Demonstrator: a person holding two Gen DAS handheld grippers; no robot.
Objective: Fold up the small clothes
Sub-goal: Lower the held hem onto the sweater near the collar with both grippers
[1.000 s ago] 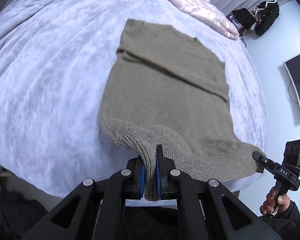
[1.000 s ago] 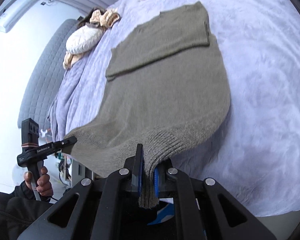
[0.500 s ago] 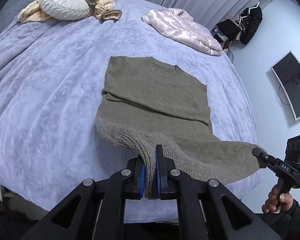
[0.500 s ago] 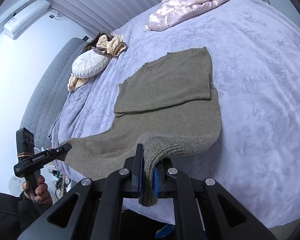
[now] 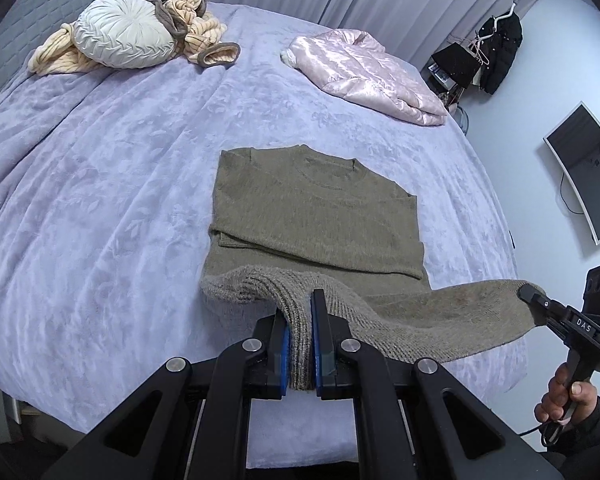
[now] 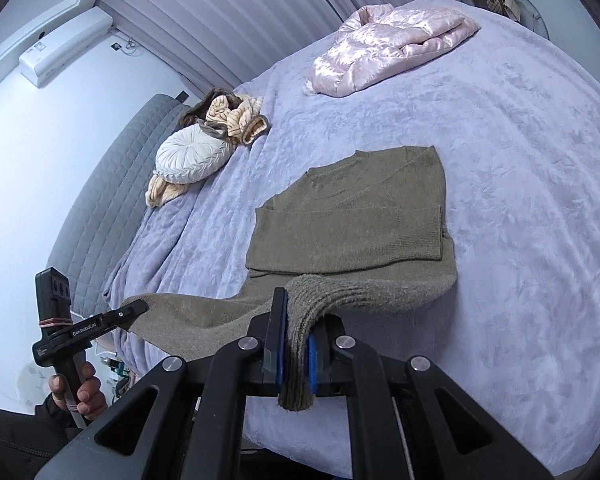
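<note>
An olive knitted sweater (image 5: 316, 204) lies on a lilac bedspread (image 5: 100, 168), its sleeves folded across the chest. It also shows in the right wrist view (image 6: 348, 220). My left gripper (image 5: 301, 308) is shut on the left corner of the ribbed hem. My right gripper (image 6: 298, 312) is shut on the right corner of the hem. Both hold the hem lifted off the bed above the lower body of the sweater. The right gripper shows in the left wrist view (image 5: 530, 294), and the left gripper shows in the right wrist view (image 6: 138, 307).
A pink shiny jacket (image 5: 364, 72) lies at the far right of the bed. A round white cushion (image 5: 124, 36) rests on a striped beige garment (image 5: 204, 32) by the headboard. A monitor (image 5: 584, 172) hangs on the right wall.
Both grippers have risen and moved forward with the hem, so the lower part of the sweater has left the bed edge and bends over toward the chest.
</note>
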